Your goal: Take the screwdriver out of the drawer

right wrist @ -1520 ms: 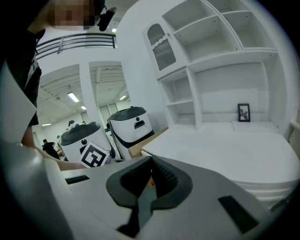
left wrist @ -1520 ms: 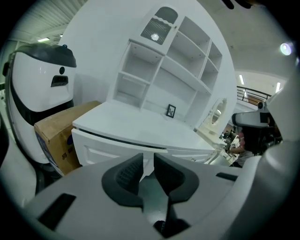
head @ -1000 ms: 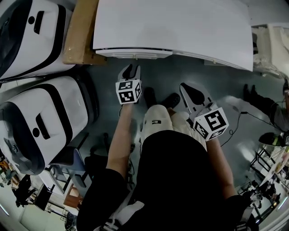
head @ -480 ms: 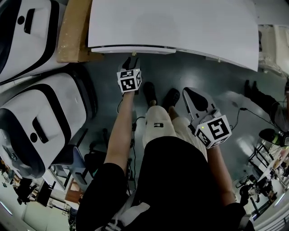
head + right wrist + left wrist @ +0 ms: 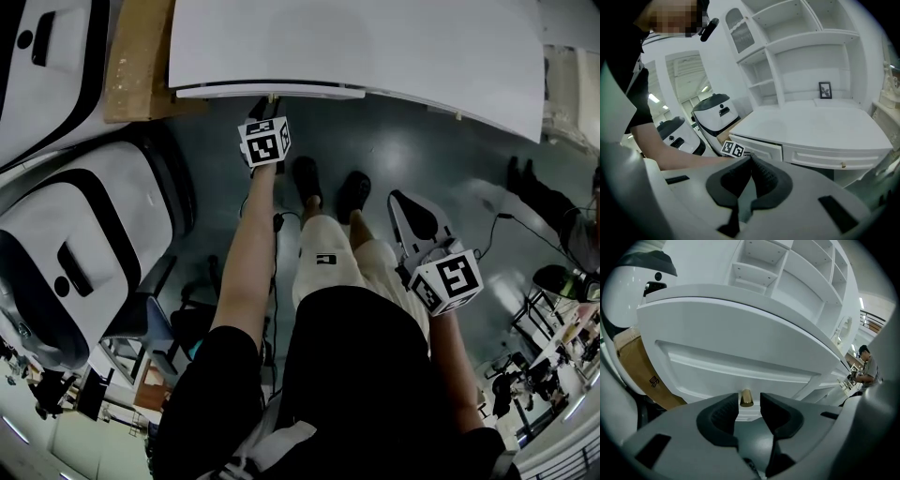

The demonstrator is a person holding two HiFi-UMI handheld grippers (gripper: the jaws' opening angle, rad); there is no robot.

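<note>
Head view: left tongs (image 5: 268, 108) lowered since a second ago to the drawer (image 5: 272, 91) under the tabletop (image 5: 375, 47); right tongs (image 5: 405, 204) aside. Left gripper view: tongs closing around brass knob (image 5: 746, 398), not yet gripping. Right gripper view: tongs clenched, empty. No screwdriver seen, presumably inside the drawer; pull comes next.

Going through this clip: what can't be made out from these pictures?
- Screwdriver: in no view. The drawer shows only its front panel, which hides the inside.
- Framed picture, right gripper view: too small to tell what it shows.
- Person, left gripper view: small, at the dark right edge, partly cut off by the gripper's body.
</note>
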